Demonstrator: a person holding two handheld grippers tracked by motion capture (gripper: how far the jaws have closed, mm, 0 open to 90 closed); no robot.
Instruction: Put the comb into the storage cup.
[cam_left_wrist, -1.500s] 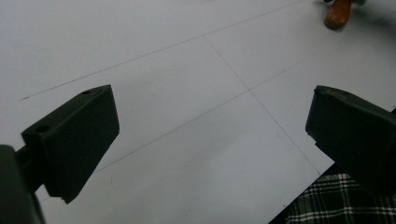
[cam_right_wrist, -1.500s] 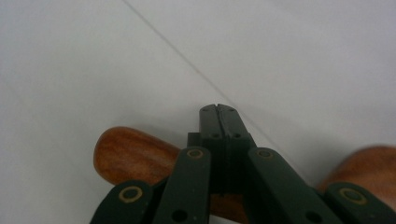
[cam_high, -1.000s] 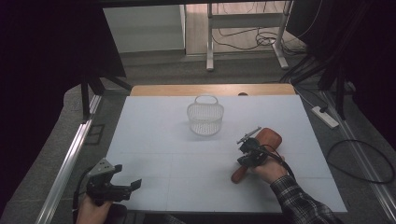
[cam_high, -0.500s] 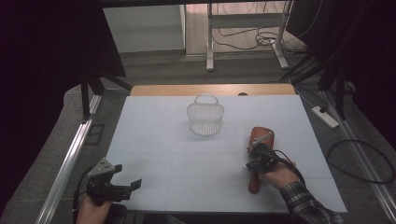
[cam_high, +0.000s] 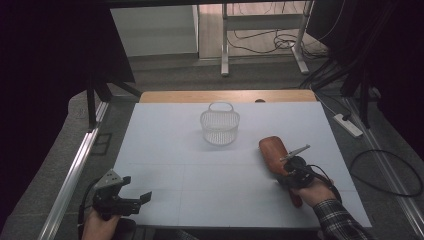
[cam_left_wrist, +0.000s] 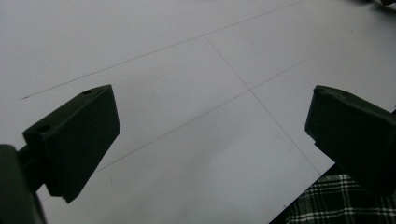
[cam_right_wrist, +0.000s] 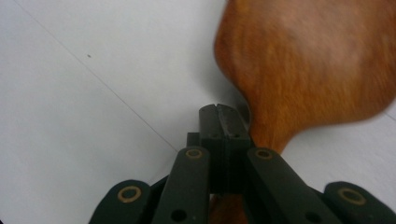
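My right tongs (cam_right_wrist: 219, 122) pressed together, nothing pinched between tips. Wooden paddle (cam_right_wrist: 308, 70) lies on table (cam_high: 165, 150) directly under and just ahead of right tongs, broad blade forward, handle running back beneath them. My left tongs (cam_left_wrist: 210, 135) spread wide over bare table, well apart from paddle. Wire basket (cam_high: 220, 125) farther ahead.

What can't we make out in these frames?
- Brown wooden paddle-shaped spoon: handle middle hidden behind the right gripper in the high view; its broad end blurred and cut by the top edge in the right gripper view.
- White wire basket: too small in the high view to see its inside.
- Left gripper: the left gripper view's bottom edge cuts off its wide-apart jaws.
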